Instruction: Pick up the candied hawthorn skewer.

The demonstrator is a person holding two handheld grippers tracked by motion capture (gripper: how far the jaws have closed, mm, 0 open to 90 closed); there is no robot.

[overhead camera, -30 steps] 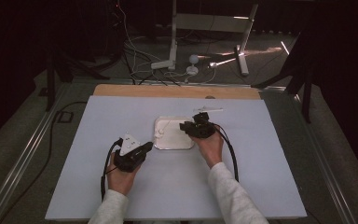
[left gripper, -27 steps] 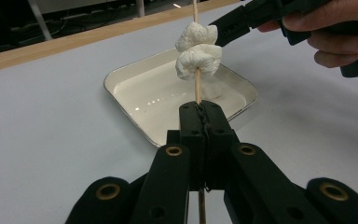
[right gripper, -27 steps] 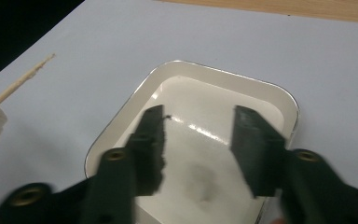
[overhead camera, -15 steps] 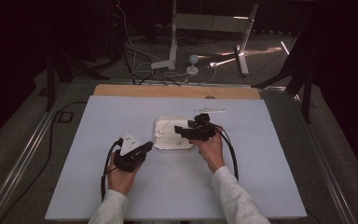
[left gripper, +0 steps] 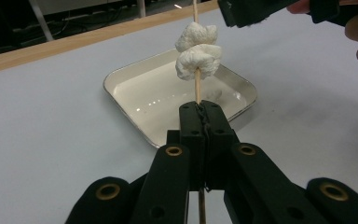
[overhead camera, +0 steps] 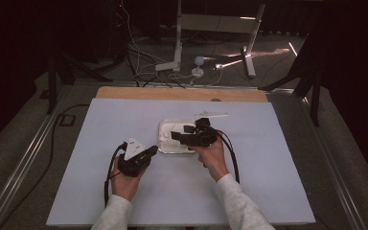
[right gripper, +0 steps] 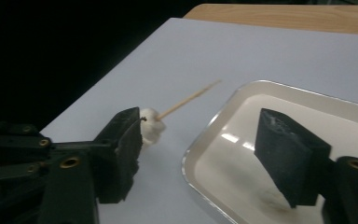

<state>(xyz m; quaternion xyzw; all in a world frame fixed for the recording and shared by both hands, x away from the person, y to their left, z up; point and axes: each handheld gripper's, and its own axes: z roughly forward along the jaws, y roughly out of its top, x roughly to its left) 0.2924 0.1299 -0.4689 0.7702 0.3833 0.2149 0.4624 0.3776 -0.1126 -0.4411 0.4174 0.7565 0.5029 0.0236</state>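
High view: one white sheet-covered table (overhead camera: 268, 172) carries one shallow white rectangular tray with a metal rim (overhead camera: 165, 136), lying near the middle. Two black handheld grippers are at work. The left gripper (overhead camera: 149, 152) sits just left of and nearer than the tray, its tip pointing toward it. The right gripper (overhead camera: 176, 135) hangs over the tray's near edge, pointing left. Two hands and two pale sleeves come in from the bottom. How the jaws stand is too small to tell from here.

Left gripper view: the two black jaws are pressed together, clenched on one thin wooden skewer (left gripper: 197, 91) that stands up from between them. Two lumpy white marshmallows (left gripper: 198, 51) sit threaded on the skewer, one atop the other and touching, above the jaw tips. Behind them lies the tray (left gripper: 121, 77), with a faint smear on its floor. The right gripper's black body reaches in at the top right, close to the skewer's upper end.

Right gripper view: the two jaws stand wide apart, grasping nothing. The left-hand jaw partly hides the marshmallows (right gripper: 151, 125), and the skewer (right gripper: 191, 98) pokes out beyond them, over the table. The other jaw hangs over the tray (right gripper: 205, 140).
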